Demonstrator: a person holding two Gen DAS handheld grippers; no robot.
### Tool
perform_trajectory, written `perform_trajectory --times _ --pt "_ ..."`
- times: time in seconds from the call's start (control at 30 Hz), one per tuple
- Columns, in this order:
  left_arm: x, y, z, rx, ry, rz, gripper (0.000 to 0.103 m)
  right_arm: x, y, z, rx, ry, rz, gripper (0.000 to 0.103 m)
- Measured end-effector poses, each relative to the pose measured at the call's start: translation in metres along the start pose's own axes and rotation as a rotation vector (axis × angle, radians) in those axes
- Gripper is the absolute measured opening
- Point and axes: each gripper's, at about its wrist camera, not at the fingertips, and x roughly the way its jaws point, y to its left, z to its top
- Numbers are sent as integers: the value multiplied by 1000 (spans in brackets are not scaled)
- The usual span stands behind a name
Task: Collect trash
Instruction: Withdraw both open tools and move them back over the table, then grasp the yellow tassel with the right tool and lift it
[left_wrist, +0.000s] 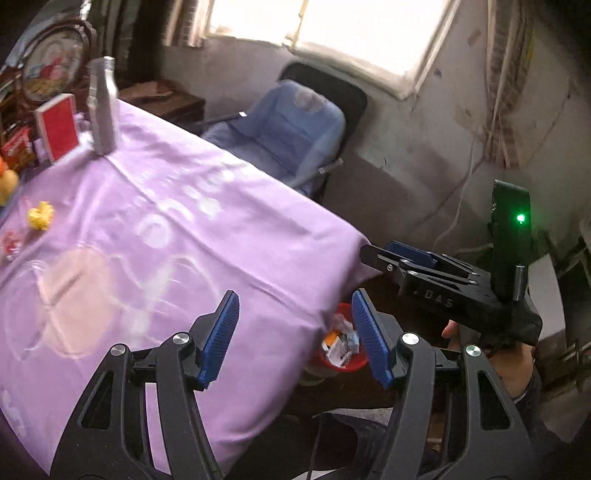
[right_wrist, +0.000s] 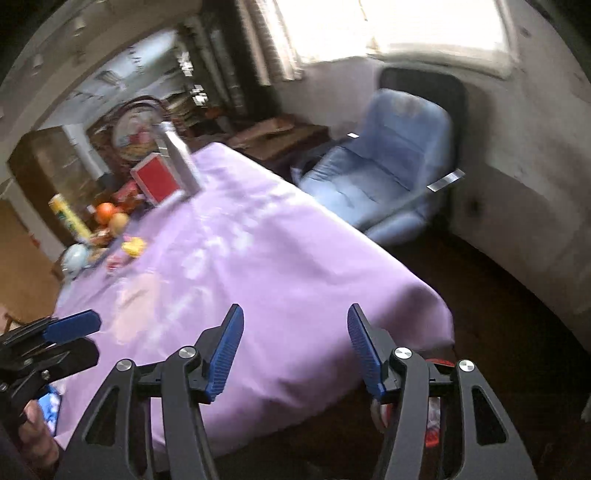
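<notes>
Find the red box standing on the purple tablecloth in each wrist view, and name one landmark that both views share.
Left wrist view: the red box stands upright at the upper left, at the far table edge, just left of the silver bottle.
Right wrist view: the red box is left of centre, upper part, again beside the silver bottle.
Shared landmark: the blue chair beyond the table.

A table (left_wrist: 229, 236) covered by a lilac cloth occupies the room centre. Behind it a blue padded chair (left_wrist: 284, 133) stands against a stained plaster wall (left_wrist: 417, 147). A bright window (left_wrist: 332, 29) above the chair admits daylight. The floor (right_wrist: 491, 295) is dark.
</notes>
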Motion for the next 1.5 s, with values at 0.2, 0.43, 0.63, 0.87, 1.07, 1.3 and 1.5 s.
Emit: perform_trajectory --times 0.2,0.43,0.63,0.87,1.07,1.3,1.5 --pt "-56 52 20 -72 -103 47 68 5 69 44 -105 -3 100 62" --pt "-84 126 41 -198 -167 174 70 32 144 90 -213 -3 142 63" --pt "-101 195 52 -303 -197 243 70 71 199 120 -286 28 164 64" --pt "-109 287 53 -505 -260 317 77 132 257 131 -358 59 206 70" --pt "-73 356 45 -635 -201 337 78 202 289 123 -383 152 205 70" --pt "-24 419 30 -772 -172 448 78 279 320 106 -430 205 169 70" --pt "2 445 17 -777 -115 469 78 323 341 89 -433 266 195 70"
